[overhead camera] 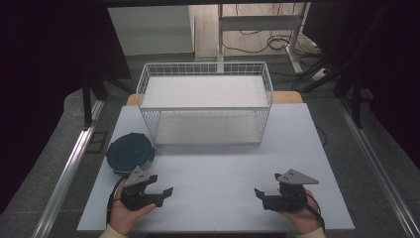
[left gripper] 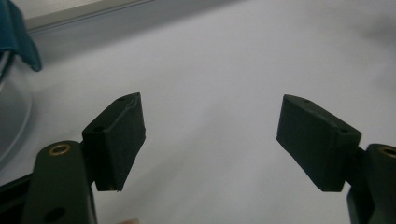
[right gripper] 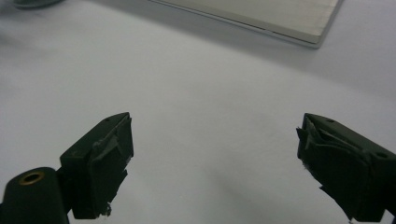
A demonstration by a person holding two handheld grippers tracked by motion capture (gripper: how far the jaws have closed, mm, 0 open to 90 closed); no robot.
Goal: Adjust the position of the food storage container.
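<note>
I am holding my left gripper (overhead camera: pixel 159 190) and right gripper (overhead camera: pixel 262 194) low over the table (overhead camera: pixel 218 163), both with jaws spread wide and gripping nothing. The dark round lidded container (overhead camera: pixel 130 152) is sitting just beyond my left gripper, near the wire basket (overhead camera: pixel 205 101). I am judging this the start: next, reaching forward and closing on the container's rim.

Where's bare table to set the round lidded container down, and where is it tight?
Bare tabletop runs between the left claw and the right claw, up to the wire shelf rack. More free room lies right of the rack. It is tight at the left edge, where the round container sits between rack and left claw.
</note>
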